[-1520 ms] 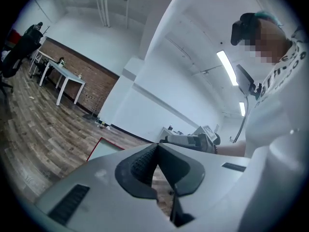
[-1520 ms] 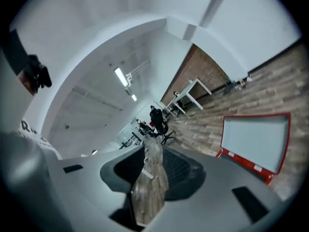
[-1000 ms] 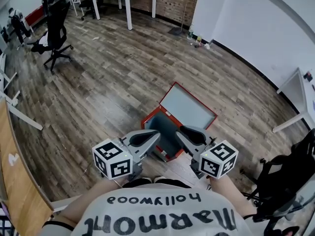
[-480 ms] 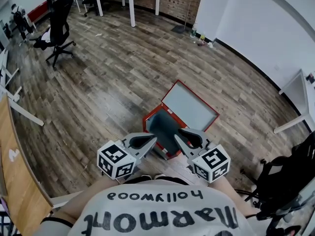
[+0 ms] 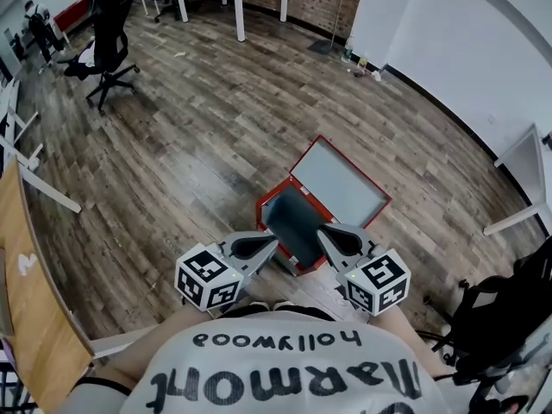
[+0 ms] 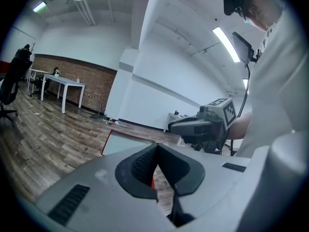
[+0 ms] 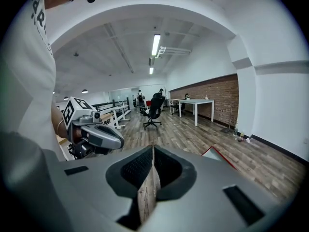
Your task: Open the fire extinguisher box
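White lettered shirt [image 5: 285,378]; grey left claw [image 5: 274,240] and right claw [image 5: 321,229].

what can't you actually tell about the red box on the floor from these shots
- Head view: parts of the fire extinguisher box's near end are hidden behind the left tool and right tool. Its inside is too dark to show contents.
- Left gripper view: only the lid shows; the tool's body covers the rest.
- Right gripper view: only a lid corner shows.
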{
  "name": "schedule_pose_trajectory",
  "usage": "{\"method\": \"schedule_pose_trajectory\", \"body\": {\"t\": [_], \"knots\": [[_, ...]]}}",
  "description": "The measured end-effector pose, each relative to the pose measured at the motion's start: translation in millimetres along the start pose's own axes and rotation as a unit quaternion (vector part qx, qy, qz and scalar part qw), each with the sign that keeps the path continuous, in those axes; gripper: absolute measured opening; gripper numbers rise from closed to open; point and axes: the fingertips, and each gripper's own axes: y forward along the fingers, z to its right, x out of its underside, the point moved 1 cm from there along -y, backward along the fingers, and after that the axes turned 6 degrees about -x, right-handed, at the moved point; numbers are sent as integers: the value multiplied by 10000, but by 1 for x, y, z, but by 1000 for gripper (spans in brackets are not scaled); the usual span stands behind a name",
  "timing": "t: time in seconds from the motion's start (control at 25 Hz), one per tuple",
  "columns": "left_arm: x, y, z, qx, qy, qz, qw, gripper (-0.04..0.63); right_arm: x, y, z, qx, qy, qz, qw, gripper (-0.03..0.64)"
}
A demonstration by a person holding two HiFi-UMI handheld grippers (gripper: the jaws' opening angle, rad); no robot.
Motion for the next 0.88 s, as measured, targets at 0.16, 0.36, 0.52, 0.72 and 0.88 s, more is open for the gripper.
{"method": "schedule_pose_trajectory", "body": {"t": [0.16, 0.36, 0.52, 0.72, 0.88], "knots": [[1, -1, 0, 18, -21, -15, 10000, 5, 1, 2, 1, 18, 34, -33, 10000, 18], [2, -1, 1, 14, -47, -24, 10000, 5, 4, 0, 2, 39, 107, -39, 9999, 18], [4, -2, 2, 15, -57, -36, 10000, 5, 6, 0, 2, 52, 86, -57, 9999, 18], [4, -2, 4, 19, -64, -34, 10000, 5, 7, -1, 0, 53, 32, -90, 9999, 18], [5, -3, 6, 20, -90, -29, 10000, 5, 9, -3, -1, 62, 26, -109, 9999, 18]]}}
